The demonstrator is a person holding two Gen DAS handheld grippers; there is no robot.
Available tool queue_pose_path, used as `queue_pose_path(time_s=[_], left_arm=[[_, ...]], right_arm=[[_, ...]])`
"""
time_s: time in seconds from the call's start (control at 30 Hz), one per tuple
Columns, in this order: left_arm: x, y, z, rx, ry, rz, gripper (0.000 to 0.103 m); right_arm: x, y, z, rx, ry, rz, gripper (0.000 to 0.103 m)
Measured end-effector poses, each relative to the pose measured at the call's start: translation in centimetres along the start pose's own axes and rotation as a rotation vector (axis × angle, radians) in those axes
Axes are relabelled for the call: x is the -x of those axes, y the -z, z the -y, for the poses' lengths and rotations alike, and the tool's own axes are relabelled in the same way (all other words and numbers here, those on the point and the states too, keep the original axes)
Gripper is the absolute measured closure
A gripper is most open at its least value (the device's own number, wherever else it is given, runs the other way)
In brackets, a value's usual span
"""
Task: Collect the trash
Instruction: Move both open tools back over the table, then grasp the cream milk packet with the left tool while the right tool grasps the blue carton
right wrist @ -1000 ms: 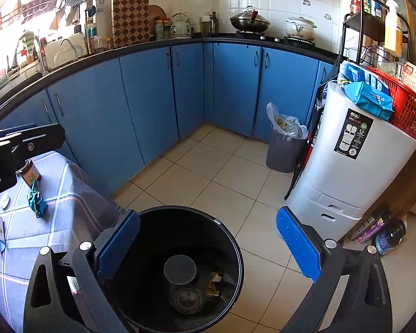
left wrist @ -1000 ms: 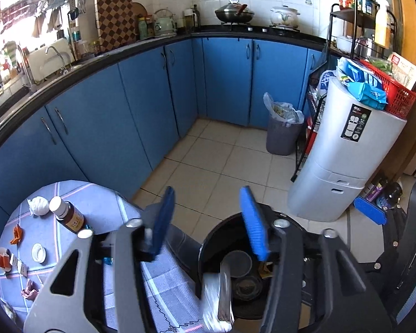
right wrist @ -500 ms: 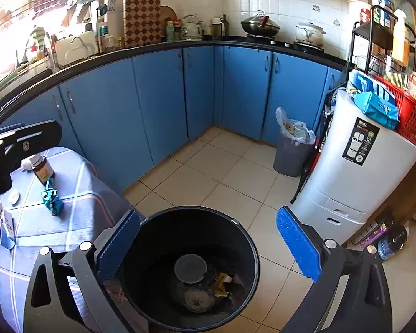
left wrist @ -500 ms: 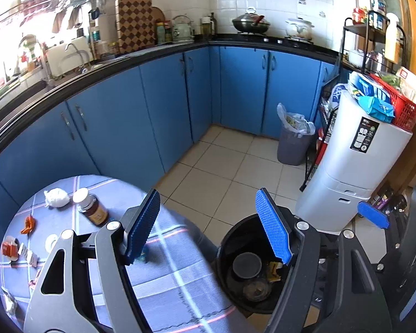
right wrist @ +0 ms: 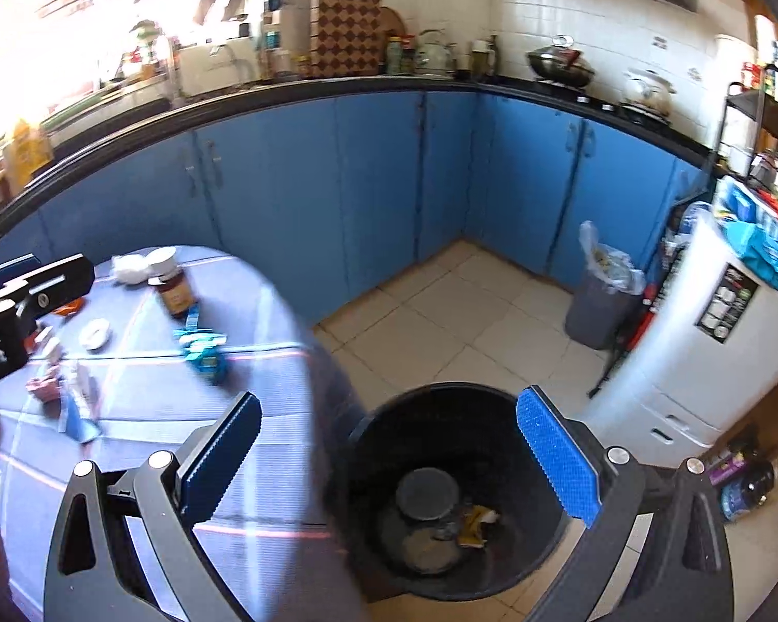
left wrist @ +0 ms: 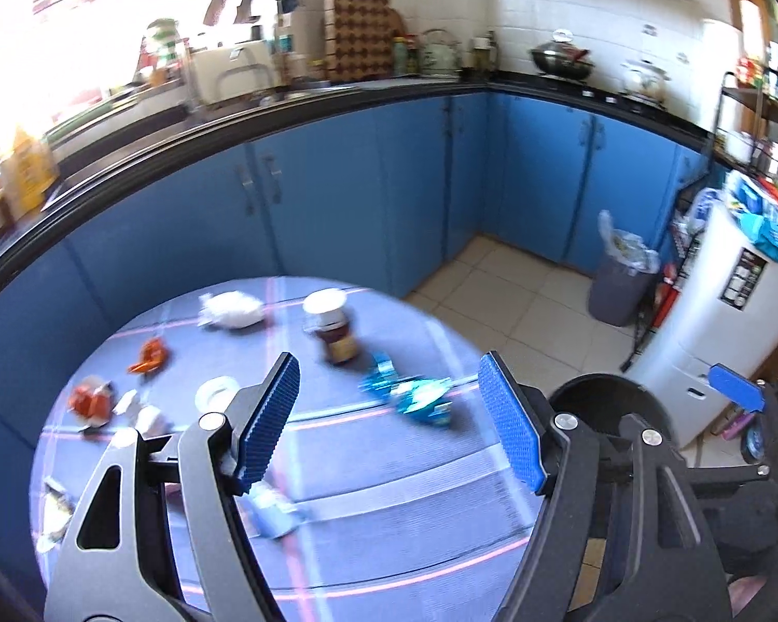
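Blue cabinets [left wrist: 337,197] under a black counter [left wrist: 285,109]; white appliance [right wrist: 700,342] beside tiled floor [right wrist: 441,321].

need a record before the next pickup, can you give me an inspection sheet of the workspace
surface: round table under a blue checked cloth, partly blurred.
job's things: teal wrapper, white crumpled tissue, orange scrap, red-and-white scraps, pale blue packet on the cloth; black bin on the floor beside the table, with some trash at its bottom.
clutter: brown bottle with white cap and a small white lid on the cloth.
grippers: left gripper open over the table, nothing between its fingers; right gripper open, empty, above the bin's near edge.
cables: nothing seen.
surroundings: blue cabinets, tiled floor, grey lined bin, white appliance.
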State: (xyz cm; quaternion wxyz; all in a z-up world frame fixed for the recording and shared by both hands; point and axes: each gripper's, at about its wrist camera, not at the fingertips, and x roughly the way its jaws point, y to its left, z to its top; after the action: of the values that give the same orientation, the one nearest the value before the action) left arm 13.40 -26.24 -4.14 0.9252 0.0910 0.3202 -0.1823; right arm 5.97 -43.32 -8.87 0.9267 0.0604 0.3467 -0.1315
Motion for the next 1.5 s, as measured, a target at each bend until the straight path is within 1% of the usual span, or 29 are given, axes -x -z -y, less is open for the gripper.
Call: queue_pose_path(time_s=[0.1, 0.23, 0.37, 0.47, 0.63, 0.73, 0.83, 0.97, 1.07, 1.17, 1.23, 1.3, 1.33, 1.37, 1.4, 1.43, 1.47, 1.5], left_arm=[[0.7, 1.0, -3.1, 0.038, -0.054, -0.001, 0.031], [1.6, 2.4, -6.6, 0.064, -0.131, 0.001, 0.031], [2.3, 4.4, -11.1, 0.104, -0.211, -0.02, 0.031], [2.7, 5.7, -14.1, 0.123, -0.271, -0.032, 0.031], [2.7, 8.7, -19.4, 0.159, -0.383, -0.073, 0.031], [2.4, 10.4, -22.4, 0.194, -0.424, -0.109, 0.031], [1.8, 11.8, -24.7, 0.233, -0.446, -0.148, 0.031], [0.7, 13.3, -26.8, 0.272, -0.442, -0.191, 0.031], [-0.4, 14.1, -27.8, 0.291, -0.422, -0.222, 0.031], [-1.5, 14.8, -28.3, 0.309, -0.394, -0.248, 0.034], [-2.2, 15.1, -28.6, 0.326, -0.371, -0.268, 0.037], [-2.8, 15.3, -28.7, 0.33, -0.364, -0.278, 0.039], [-2.9, 15.3, -28.6, 0.328, -0.365, -0.277, 0.04], [-2.9, 15.3, -28.6, 0.325, -0.366, -0.273, 0.042], [-3.0, 15.3, -28.5, 0.323, -0.362, -0.271, 0.046], [-3.0, 15.4, -28.5, 0.323, -0.358, -0.269, 0.05], [-3.0, 15.3, -28.5, 0.327, -0.355, -0.266, 0.05], [-3.0, 15.4, -28.6, 0.332, -0.35, -0.264, 0.054]], right_arm=[[0.2, -0.3, -2.8, 0.032, -0.048, -0.006, 0.007], [0.3, -0.6, -6.6, 0.09, -0.11, -0.006, 0.007], [0.1, -0.8, -11.1, 0.155, -0.174, -0.014, 0.007], [-0.1, -0.5, -13.7, 0.194, -0.205, -0.022, 0.007], [-1.2, 0.1, -18.2, 0.26, -0.253, -0.058, 0.007], [-2.0, 0.6, -20.4, 0.294, -0.269, -0.078, 0.007], [-2.8, 1.0, -22.2, 0.32, -0.284, -0.104, 0.007], [-4.2, 1.6, -24.1, 0.343, -0.29, -0.145, 0.007], [-5.4, 2.1, -25.1, 0.355, -0.287, -0.18, 0.007], [-6.3, 2.5, -25.8, 0.37, -0.277, -0.205, 0.007], [-7.0, 2.6, -26.1, 0.371, -0.282, -0.226, 0.007], [-7.5, 2.7, -26.3, 0.369, -0.285, -0.248, 0.008], [-7.6, 2.7, -26.5, 0.37, -0.288, -0.254, 0.01], [-7.8, 2.8, -26.6, 0.372, -0.295, -0.262, 0.021], [-8.0, 3.0, -26.6, 0.371, -0.299, -0.274, 0.029], [-8.3, 3.1, -26.7, 0.368, -0.301, -0.293, 0.048], [-8.7, 3.3, -26.8, 0.361, -0.306, -0.32, 0.052], [-8.6, 3.2, -26.7, 0.354, -0.308, -0.316, 0.054]])
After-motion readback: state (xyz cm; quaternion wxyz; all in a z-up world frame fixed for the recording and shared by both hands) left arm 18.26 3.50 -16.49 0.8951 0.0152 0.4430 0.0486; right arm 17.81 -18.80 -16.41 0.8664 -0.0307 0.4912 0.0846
